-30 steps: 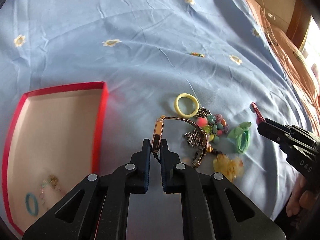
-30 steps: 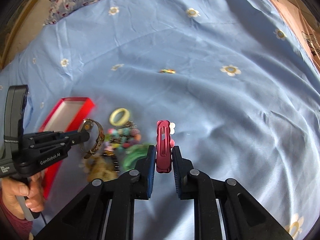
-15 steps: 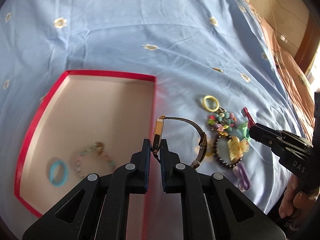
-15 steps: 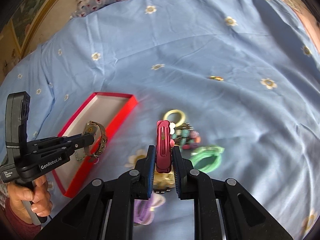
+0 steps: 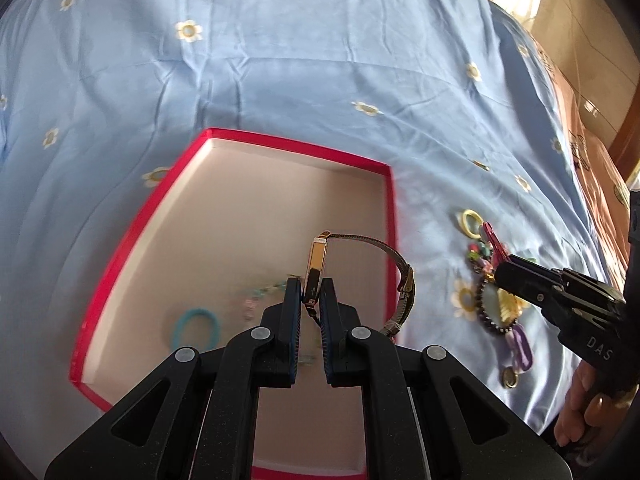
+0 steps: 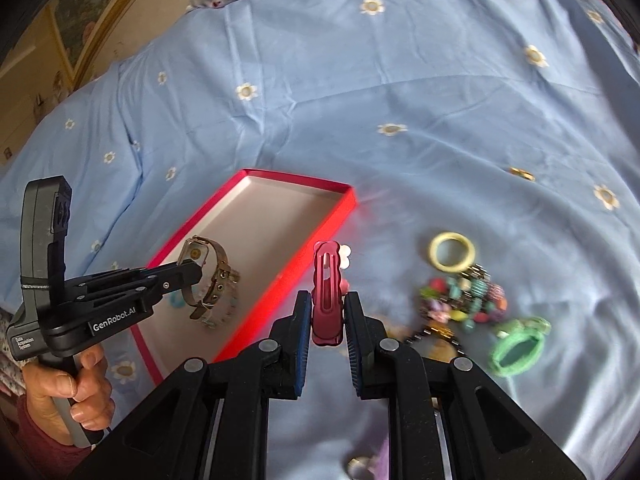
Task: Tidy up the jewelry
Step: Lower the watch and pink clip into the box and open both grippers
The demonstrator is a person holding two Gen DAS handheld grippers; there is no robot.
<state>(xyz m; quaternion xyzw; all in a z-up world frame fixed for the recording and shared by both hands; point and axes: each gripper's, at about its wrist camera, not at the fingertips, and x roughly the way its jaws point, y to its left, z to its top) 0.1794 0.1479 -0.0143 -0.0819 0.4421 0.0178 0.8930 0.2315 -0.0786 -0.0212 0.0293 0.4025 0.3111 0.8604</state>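
One red box (image 5: 390, 216), one watch (image 5: 316, 268), one hair clip (image 6: 327, 292), two tools.

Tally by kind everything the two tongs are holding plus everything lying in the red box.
Watch: 1, in the left tongs, over the red box
Hair clip: 1, dark pink, in the right tongs
Hair tie: 1, blue, in the box
Bead chain: 1, blurred, in the box
Total: 4

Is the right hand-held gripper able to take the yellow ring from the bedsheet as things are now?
Probably not yet: the right hand-held gripper is shut on the red hair clip, so it is occupied. The yellow ring itself lies uncovered on the sheet.
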